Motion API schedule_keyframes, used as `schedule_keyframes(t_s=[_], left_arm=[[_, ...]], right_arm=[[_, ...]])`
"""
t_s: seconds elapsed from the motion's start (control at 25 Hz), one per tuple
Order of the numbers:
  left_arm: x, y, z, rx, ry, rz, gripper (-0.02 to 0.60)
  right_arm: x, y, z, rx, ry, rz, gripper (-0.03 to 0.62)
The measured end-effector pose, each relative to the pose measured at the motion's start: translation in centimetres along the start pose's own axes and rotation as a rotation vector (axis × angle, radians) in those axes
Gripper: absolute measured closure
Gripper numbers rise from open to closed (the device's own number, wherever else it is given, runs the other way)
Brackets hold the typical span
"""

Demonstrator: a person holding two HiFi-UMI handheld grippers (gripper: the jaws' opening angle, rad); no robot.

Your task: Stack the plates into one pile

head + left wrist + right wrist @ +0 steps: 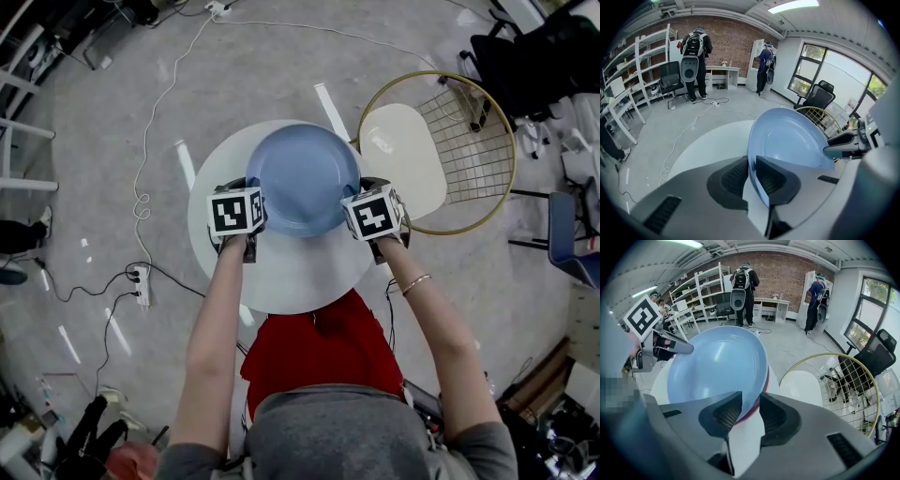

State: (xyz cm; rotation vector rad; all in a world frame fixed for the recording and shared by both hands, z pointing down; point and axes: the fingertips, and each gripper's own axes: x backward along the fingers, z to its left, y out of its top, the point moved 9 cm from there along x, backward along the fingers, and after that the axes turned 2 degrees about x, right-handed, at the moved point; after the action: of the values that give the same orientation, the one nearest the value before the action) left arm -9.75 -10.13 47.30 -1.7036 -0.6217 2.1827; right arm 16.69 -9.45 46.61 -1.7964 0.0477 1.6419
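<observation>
Left gripper (253, 202), right gripper (359, 202) — narrow, clamped on blue plate (303, 178) rim, 9 and 3 o'clock. Red plate (765, 379) beneath. Chair (403, 159) 2 o'clock off table (281, 277).

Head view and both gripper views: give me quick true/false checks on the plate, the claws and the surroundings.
1. The left claw is shut on the rim of the light blue round plate. True.
2. The right claw hangs clear of the plate, empty. False: it grips the plate's opposite rim.
3. The table under the plate is square and black. False: it is a round white table.
4. A yellow wire-frame chair with a white seat stands beside the table. True.
5. Nobody else is in the room. False: two people with backpacks stand near the brick wall.
</observation>
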Motion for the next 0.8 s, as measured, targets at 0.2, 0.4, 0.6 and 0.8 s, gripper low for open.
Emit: schedule_keyframes(t_s=[0.2, 0.4, 0.6, 0.8], left_arm=[[-0.8, -0.4, 0.2, -0.019, 0.007, 0.02, 0.511], [-1.3, -0.4, 0.3, -0.016, 0.008, 0.032, 0.506], [-1.5, -0.6, 0.2, -0.028, 0.009, 0.037, 0.503], [-1.9, -0.6, 0.2, -0.028, 0.005, 0.041, 0.5]], right_arm=[[-0.1, -0.1, 0.2, 0.009, -0.004, 0.009, 0.462], [-0.1, -0.1, 0.3, 0.0, -0.021, -0.008, 0.462], [0.0, -0.3, 0.5, -0.005, -0.043, -0.017, 0.462], [-0.1, -0.3, 0.5, -0.003, -0.074, -0.029, 0.462]])
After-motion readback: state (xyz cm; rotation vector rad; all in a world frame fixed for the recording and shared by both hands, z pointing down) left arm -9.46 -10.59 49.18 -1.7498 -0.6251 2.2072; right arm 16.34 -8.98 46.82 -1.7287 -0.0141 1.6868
